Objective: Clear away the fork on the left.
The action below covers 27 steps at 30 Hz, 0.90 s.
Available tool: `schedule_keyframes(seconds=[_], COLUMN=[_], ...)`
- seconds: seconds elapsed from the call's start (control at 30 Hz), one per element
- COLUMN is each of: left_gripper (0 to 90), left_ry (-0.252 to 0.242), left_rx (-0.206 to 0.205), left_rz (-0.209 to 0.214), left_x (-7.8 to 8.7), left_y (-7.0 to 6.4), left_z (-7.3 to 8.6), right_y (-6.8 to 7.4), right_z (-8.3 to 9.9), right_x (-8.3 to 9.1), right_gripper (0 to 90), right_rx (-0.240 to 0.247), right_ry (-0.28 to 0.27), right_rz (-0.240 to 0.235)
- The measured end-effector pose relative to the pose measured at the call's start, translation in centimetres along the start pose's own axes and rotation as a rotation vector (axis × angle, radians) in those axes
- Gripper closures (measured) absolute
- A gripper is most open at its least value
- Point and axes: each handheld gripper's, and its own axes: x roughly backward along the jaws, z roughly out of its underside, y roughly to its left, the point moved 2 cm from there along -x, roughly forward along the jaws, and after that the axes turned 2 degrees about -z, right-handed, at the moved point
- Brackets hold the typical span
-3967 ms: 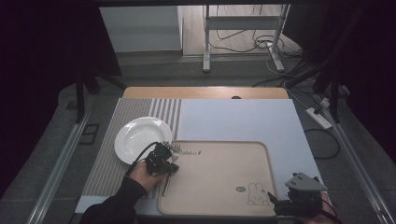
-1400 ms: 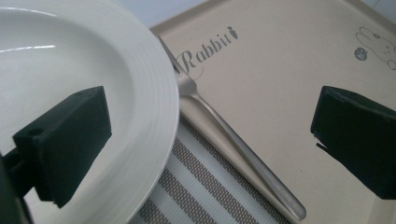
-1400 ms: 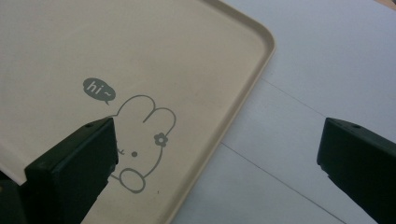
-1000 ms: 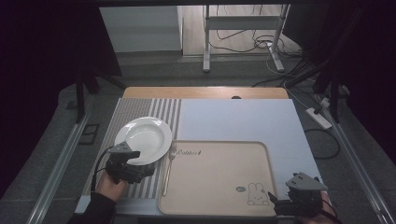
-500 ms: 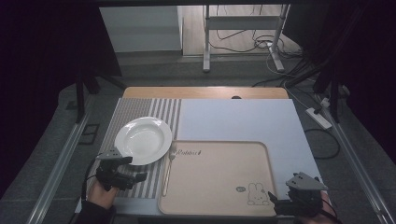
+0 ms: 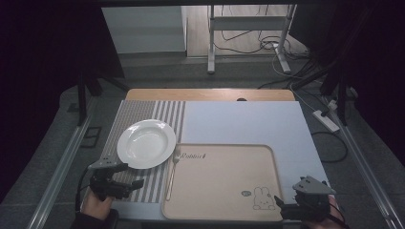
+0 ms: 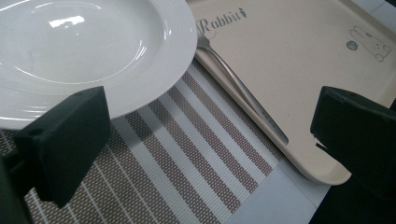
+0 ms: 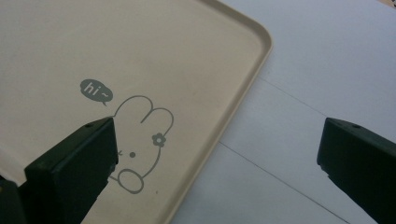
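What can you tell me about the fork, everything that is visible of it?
The fork is slim, silver and looks like metal. It lies flat along the left rim of the beige tray, beside the striped placemat. Its tines point away from the person, and their end disappears under the edge of the white plate. Neither gripper touches it.

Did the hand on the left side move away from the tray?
Yes. The left gripper pulled back from the tray edge toward the person, now below the white plate over the striped mat.
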Motion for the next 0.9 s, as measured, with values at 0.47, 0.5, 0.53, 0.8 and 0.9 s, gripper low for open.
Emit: schedule_keyframes(seconds=[0.47, 0.5, 0.53, 0.8, 0.9], left_gripper=[0.0, 0.0, 0.0, 0.0, 0.0], left_ry=[0.006, 0.006, 0.005, 0.013, 0.021], left_rx=[-0.042, -0.042, -0.05, -0.054, -0.057], left_rz=[-0.068, -0.068, -0.078, -0.089, -0.091], left_x=[1.3, 1.3, 1.5, 1.5, 1.4], left_y=[-0.7, -0.7, -0.8, -0.9, -0.9], left_z=[0.8, 0.8, 1.0, 1.1, 1.0], right_y=[-0.2, -0.2, -0.2, -0.1, -0.2], right_z=[0.0, 0.0, 0.0, 0.0, 0.0], right_x=[0.1, 0.1, 0.1, 0.1, 0.0], right_gripper=[0.0, 0.0, 0.0, 0.0, 0.0], right_rx=[-0.027, -0.027, -0.027, -0.022, -0.023], right_ry=[-0.009, -0.01, -0.009, -0.003, -0.001], right_rz=[0.0, 0.001, 0.002, 0.001, -0.001])
